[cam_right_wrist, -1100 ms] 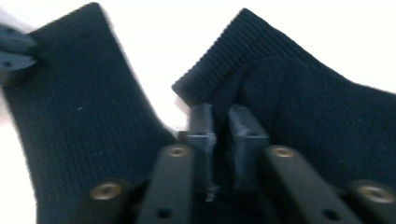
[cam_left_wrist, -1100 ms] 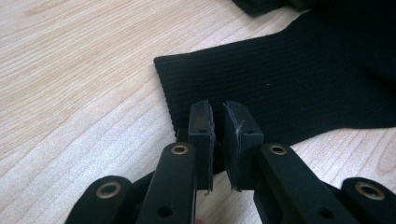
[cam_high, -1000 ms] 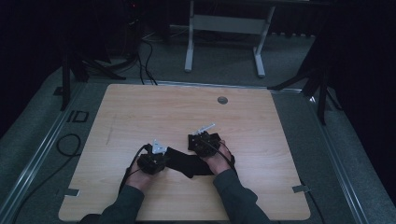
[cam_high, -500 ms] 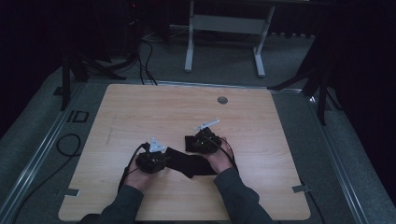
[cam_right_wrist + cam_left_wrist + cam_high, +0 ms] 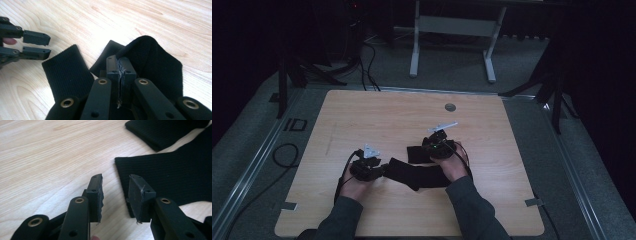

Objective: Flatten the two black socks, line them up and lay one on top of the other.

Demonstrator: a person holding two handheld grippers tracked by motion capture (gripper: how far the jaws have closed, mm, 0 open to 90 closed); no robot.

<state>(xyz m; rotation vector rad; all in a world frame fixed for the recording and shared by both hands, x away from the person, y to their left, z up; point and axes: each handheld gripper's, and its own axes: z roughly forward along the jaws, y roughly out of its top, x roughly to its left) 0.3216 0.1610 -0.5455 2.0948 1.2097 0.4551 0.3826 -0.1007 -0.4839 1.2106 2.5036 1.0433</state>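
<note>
A black sock (image 5: 419, 175) lies on the wooden table (image 5: 377, 115) between my two grippers. Its ribbed cuff (image 5: 162, 177) lies flat just right of my left gripper (image 5: 115, 192), which is open with bare wood between its pads. In the high view the left gripper (image 5: 371, 167) sits at the sock's left end. My right gripper (image 5: 121, 66) is shut on the sock's other end, and the fabric (image 5: 155, 57) bunches up around its jaws. A second black sock (image 5: 162, 130) lies partly under the first, beside the right gripper (image 5: 439, 145).
A small round grey insert (image 5: 450, 107) sits near the table's far edge. Cables (image 5: 284, 155) trail on the floor at the left, and a desk frame (image 5: 452, 30) stands beyond the table. Bare wood lies to the left and far side.
The right gripper has shifted slightly right and away with the sock's end. The left gripper has barely moved.
</note>
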